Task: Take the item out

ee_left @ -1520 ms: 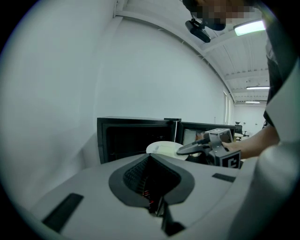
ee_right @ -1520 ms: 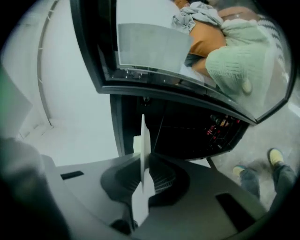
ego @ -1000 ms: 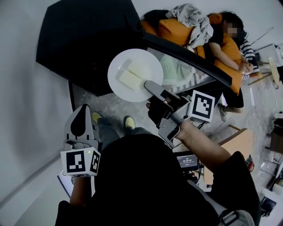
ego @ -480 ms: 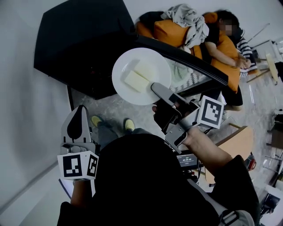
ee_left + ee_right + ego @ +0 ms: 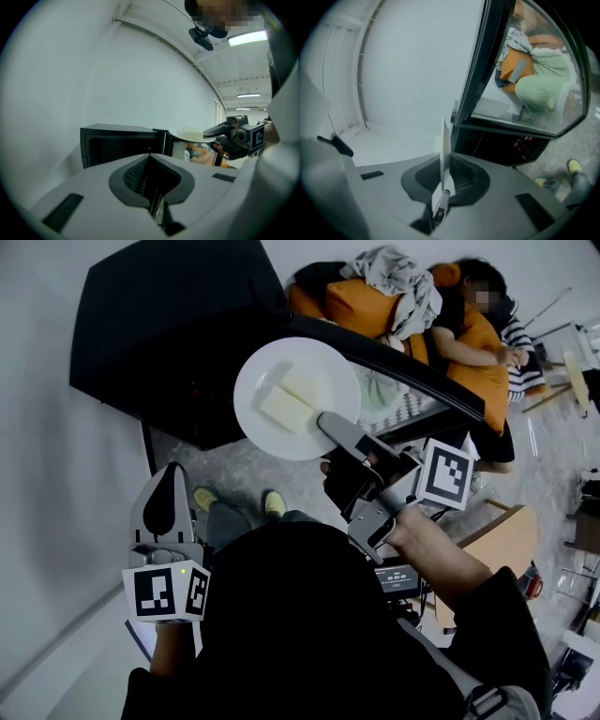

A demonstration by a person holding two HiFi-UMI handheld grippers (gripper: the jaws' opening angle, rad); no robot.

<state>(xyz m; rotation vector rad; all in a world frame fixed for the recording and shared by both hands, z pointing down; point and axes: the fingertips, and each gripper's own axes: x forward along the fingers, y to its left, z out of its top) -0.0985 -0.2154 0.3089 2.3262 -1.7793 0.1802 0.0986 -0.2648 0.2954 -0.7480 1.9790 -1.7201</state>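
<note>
White wall (image 5: 56,474) and grey speckled floor (image 5: 234,474) surround a black microwave (image 5: 169,324) whose glass door (image 5: 394,357) stands open. Outside its dark cavity, just beside the door, the right gripper (image 5: 326,422) holds a white plate (image 5: 272,371) in the air, jaws closed thin on its rim. Two pale blocks (image 5: 286,409) lie near the plate's middle. The left gripper (image 5: 149,161) hangs low by the wall, jaws together, nothing between them. Behind the door a person (image 5: 469,329) lies on orange cushions (image 5: 366,306).
</note>
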